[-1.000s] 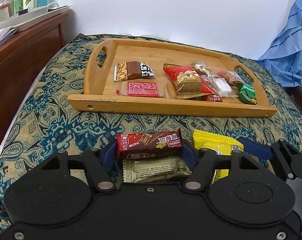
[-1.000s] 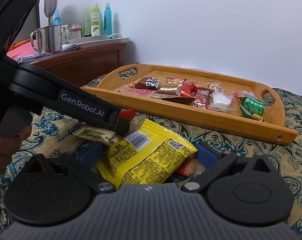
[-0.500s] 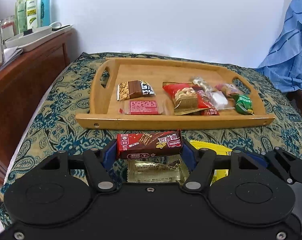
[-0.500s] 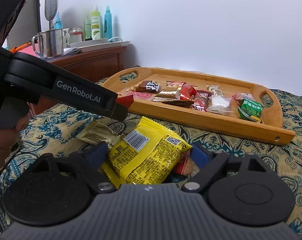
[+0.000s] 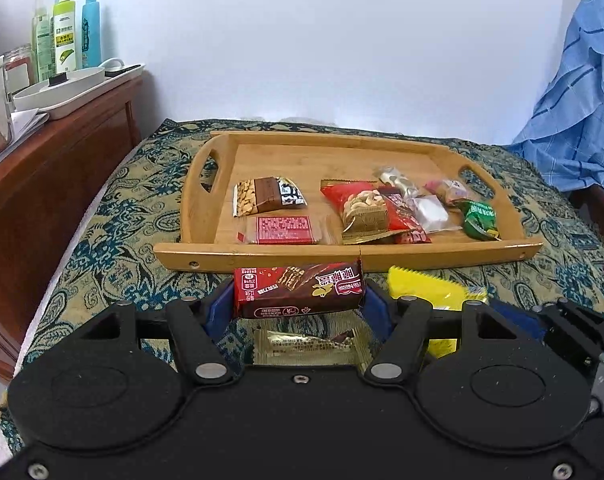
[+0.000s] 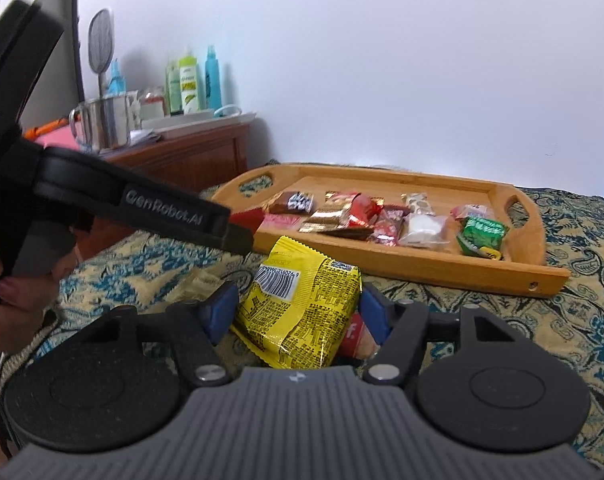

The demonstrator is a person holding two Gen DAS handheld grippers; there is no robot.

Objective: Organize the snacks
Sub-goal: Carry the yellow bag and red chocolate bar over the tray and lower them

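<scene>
Patterned bedspread (image 5: 114, 216) carries one wooden tray (image 5: 262, 258); left tool (image 5: 298, 300) grips one red bar (image 5: 300, 290), right tool (image 6: 298, 312), just closing, squeezes one yellow packet (image 6: 302, 308).

Left wrist cam sat low behind its own black gripper (image 5: 298, 300), looking straight across the patterned bedspread (image 5: 114, 216) at the long side of the wooden handled tray (image 5: 341, 256), pretty close. Right wrist cam looked from further right, angled leftward, so both views shared that tray (image 6: 453, 276) and the brown wooden dresser (image 6: 198, 156).

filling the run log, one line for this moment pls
left gripper: holds red bar | right gripper: closing on yellow packet | tray: ahead
</scene>
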